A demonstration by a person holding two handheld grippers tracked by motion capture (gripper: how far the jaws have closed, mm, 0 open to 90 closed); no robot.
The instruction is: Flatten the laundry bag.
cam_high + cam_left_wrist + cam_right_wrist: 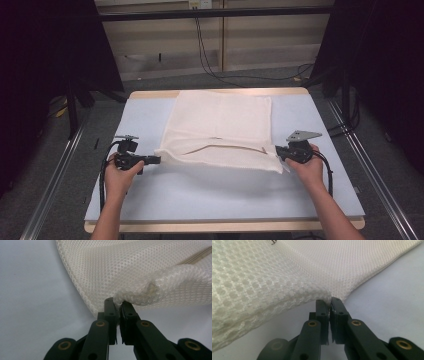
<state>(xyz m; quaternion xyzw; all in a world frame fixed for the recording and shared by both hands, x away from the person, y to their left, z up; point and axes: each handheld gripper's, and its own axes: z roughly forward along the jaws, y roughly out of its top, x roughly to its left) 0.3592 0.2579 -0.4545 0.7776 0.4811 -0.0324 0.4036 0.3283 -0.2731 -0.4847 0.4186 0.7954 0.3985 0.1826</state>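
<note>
Your forearms come in from the near edge of the counter, one hand on each gripper. Your left gripper sits at the near left corner of a cream mesh laundry bag, and in the left gripper view its fingers are closed almost fully, pinching a bunched roll of mesh at that corner. Your right gripper sits at the near right corner of the bag, and in the right gripper view its fingers are likewise closed almost fully, with a thin edge of the mesh caught between their tips.

You have the bag spread flat on the pale blue counter top, lying at the middle and reaching toward the far edge. Its near edge runs between your two grippers. A zipper line crosses the bag from left to right, just beyond that near edge. The bag's left side slants outward toward your left gripper, while its right side runs fairly straight from far to near. Both grippers lie low, close to the counter surface, pointing inward toward each other with the bag between them.
</note>
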